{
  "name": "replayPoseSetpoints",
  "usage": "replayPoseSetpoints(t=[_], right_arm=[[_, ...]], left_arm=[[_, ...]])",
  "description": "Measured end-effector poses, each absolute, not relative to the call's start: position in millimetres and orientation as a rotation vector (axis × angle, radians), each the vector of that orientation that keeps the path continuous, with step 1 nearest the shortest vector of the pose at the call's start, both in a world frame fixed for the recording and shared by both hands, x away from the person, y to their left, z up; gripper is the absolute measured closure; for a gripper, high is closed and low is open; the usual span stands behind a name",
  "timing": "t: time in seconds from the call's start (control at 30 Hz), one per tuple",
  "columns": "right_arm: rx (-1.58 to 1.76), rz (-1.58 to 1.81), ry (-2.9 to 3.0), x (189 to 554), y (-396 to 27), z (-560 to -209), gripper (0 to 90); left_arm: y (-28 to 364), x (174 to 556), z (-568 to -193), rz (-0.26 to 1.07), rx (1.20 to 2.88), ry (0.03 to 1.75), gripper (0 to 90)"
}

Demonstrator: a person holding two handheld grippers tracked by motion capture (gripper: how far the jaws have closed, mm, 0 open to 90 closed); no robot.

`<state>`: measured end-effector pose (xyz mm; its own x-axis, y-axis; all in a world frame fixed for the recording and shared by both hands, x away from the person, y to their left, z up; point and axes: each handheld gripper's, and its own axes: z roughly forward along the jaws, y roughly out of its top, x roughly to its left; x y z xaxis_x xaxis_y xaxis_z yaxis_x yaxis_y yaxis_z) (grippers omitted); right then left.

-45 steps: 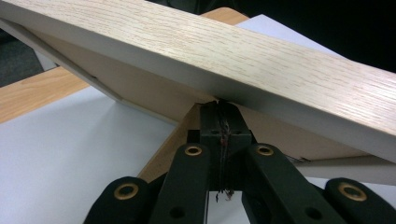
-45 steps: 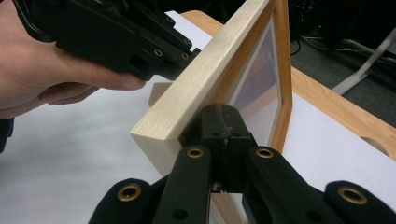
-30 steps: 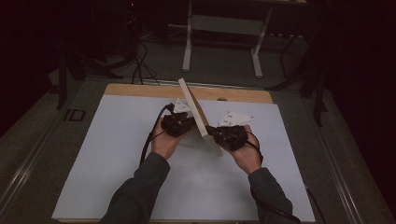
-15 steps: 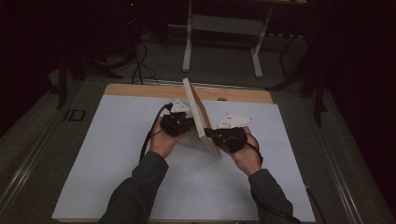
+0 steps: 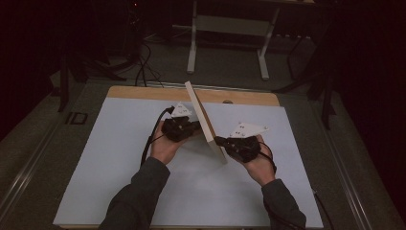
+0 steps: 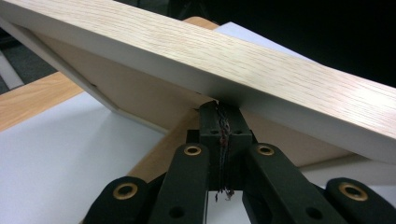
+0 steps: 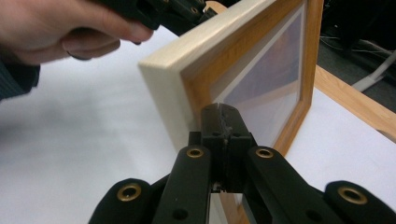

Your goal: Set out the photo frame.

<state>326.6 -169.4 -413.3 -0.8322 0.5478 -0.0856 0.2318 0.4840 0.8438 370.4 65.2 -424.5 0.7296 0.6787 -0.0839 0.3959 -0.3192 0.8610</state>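
While both hands reached in from the near edge, a wooden picture frame (image 5: pixel 205 120) stood tilted on its edge near the middle of the white counter (image 5: pixel 110 158), running from the far side toward the near right. The left tongs (image 5: pixel 194 128) met it from the left, jaws pressed fully together with nothing between them, their tips touching the frame's back just under its pale oak rim (image 6: pixel 261 74). The right tongs (image 5: pixel 221 141) came from the right, jaws likewise closed on nothing, tips against the glazed front (image 7: pixel 275 88) beside the near corner of the frame. So the frame was pinched between the two closed tips rather than gripped by either. From the right gripper view, the left hand (image 7: pixel 60 32) showed beyond the frame's top edge. A metal stand (image 5: pixel 230 28) stood on the floor past the counter's wooden far border.
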Motion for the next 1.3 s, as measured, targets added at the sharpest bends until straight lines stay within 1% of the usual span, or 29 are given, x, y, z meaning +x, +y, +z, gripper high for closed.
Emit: replayPoseSetpoints(t=[0.27, 0.5, 0.67, 1.17, 1.3], right_arm=[[0.632, 1.276, 2.396, 319, -173, -413, 89.9], [0.622, 1.282, 2.411, 320, -170, -412, 89.9], [0.609, 1.289, 2.419, 320, -164, -412, 90.0], [0.578, 1.303, 2.439, 319, -149, -412, 90.0], [0.572, 1.301, 2.443, 319, -144, -412, 90.0]], left_arm=[[55, 357, -427, 0.385, 1.998, 0.804, 89.5], [55, 355, -426, 0.426, 2.013, 0.810, 90.0], [57, 354, -424, 0.432, 2.011, 0.810, 90.0], [65, 359, -426, 0.378, 1.990, 0.811, 90.0], [71, 363, -429, 0.317, 1.966, 0.800, 90.0]])
